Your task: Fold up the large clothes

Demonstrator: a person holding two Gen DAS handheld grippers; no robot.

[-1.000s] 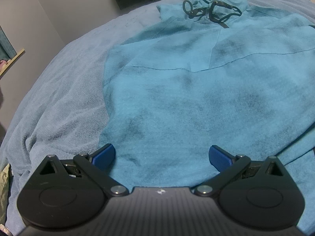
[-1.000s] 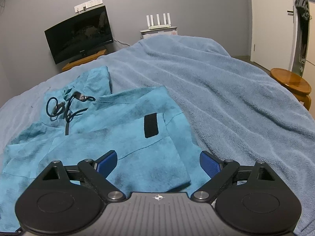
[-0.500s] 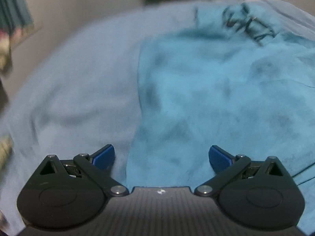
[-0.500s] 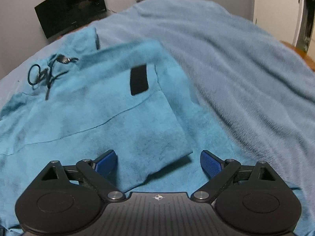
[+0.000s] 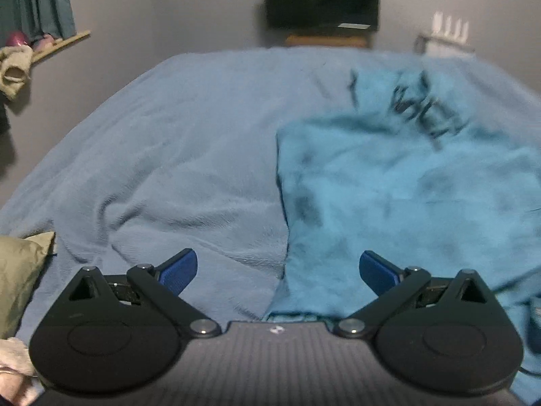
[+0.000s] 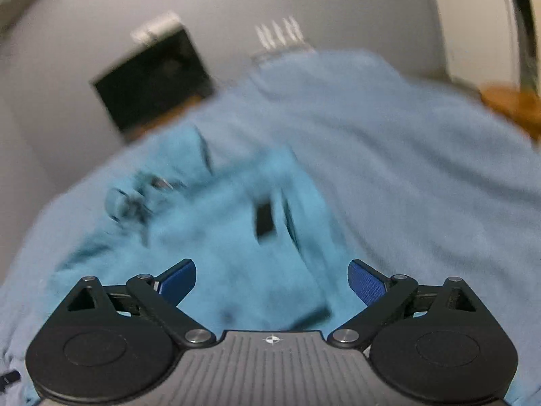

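1. My left gripper (image 5: pixel 278 269): jaws apart, empty, over the hoodie's (image 5: pixel 405 203) left edge.
2. Hoodie lies on the bed (image 5: pixel 169 155); right side looks folded in, rest unfolded.
3. My right gripper (image 6: pixel 272 279): jaws apart, empty, above that flap. View blurred.

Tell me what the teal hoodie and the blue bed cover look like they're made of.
The teal hoodie looks like soft fleece or brushed knit: matte, fuzzy, with darker mottling, though motion blur hides the weave. The bed cover looks like terry or plush: matte, looped nap, soft wrinkles. Both are judged by look alone.
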